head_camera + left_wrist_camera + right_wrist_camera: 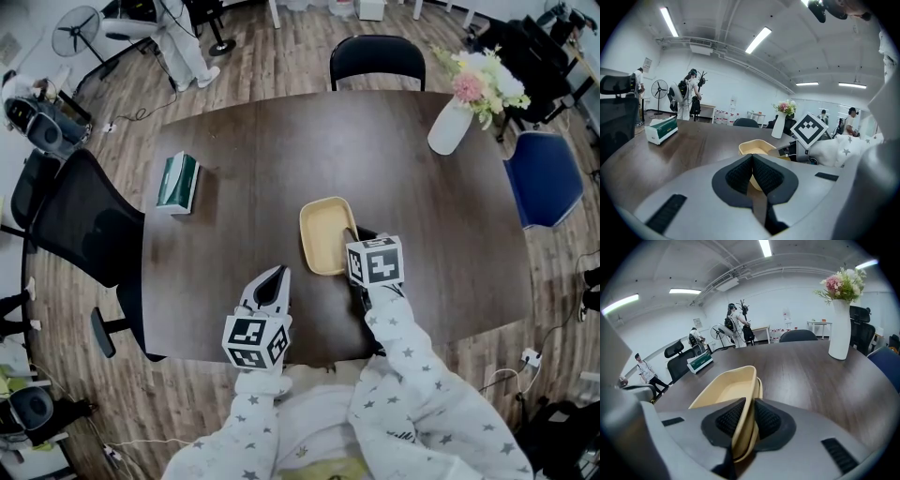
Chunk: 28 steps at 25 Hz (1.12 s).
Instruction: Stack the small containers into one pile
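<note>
well left of the white vase [448,126], the nested beige containers [323,234] look light, thin-walled, slightly slippery; right gripper [353,234] clamps their side rim, a sound hold. left gripper [278,274] is closed, empty.

A dark wooden table [281,159] stands on a plank floor [281,56], a black chair [377,58] at its far side, a blue chair [544,178] at the right, a black office chair [84,225] at the left. Strip lights [758,40] cross the white ceiling [797,51].
</note>
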Available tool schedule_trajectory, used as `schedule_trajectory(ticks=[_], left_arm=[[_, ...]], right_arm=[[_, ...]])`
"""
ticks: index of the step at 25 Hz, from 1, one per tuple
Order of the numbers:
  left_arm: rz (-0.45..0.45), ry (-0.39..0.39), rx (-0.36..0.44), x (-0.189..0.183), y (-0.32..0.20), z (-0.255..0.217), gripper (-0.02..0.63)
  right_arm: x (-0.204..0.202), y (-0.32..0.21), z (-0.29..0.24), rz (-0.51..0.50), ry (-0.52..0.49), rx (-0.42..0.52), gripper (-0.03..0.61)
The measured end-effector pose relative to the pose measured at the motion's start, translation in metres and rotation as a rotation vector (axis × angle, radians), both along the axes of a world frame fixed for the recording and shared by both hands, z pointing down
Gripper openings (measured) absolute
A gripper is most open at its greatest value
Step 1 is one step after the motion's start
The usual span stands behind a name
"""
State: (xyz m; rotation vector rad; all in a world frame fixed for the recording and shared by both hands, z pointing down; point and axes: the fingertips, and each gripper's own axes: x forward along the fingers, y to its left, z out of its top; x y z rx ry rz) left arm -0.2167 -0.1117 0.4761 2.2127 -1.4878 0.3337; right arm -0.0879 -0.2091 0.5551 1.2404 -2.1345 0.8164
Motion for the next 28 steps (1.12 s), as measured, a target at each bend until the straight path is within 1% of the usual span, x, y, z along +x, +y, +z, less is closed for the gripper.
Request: schedule_trajectory(ticks=[4,6,7,8,12,17,21,22,24,26,28], left_arm=[[-0.005,-0.003,0.001,0.002,0.004,0.000,0.025],[-0.006,-0.004,0.001,0.003,0.005,0.000,0.025],[-0.007,-0.004,0.001,0.004,0.006,0.000,0.025],[-0.007,-0.005,0.001,0.004,0.007,0.000,0.025],[-0.010,-0.008,0.001,0.009,0.010,-0.001,0.025],[-0.014,-0.014,0.010,0.014,0.013,-0.003,0.025],[-0.027,-0.020,0.031,0.017,0.013,-0.009,0.025],[-0.032,-0.022,0.038,0.017,0.013,-0.011,0.025],[-0.042,-0.024,0.056,0.018,0.013,-0.016,0.025],[-0.052,-0.025,0.080,0.020,0.013,-0.024,0.025],[-0.062,-0.023,0.106,0.021,0.013,-0.031,0.025]], right_arm=[[-0.002,0.001,0.000,-0.026,-0.003,0.027,0.043],[-0.005,0.002,-0.001,-0.033,-0.010,0.036,0.071],[-0.005,0.002,-0.002,-0.035,-0.013,0.040,0.109],[-0.006,0.002,-0.003,-0.037,-0.013,0.045,0.124],[-0.002,0.003,-0.006,-0.046,-0.018,0.065,0.148],[0.002,0.004,-0.017,-0.055,-0.059,0.106,0.178],[0.007,0.007,-0.034,-0.084,-0.083,0.176,0.176],[0.008,0.010,-0.038,-0.095,-0.094,0.192,0.166],[0.011,0.014,-0.048,-0.117,-0.110,0.227,0.131],[0.016,0.019,-0.057,-0.135,-0.112,0.265,0.073],[0.020,0.023,-0.067,-0.153,-0.123,0.301,0.051]])
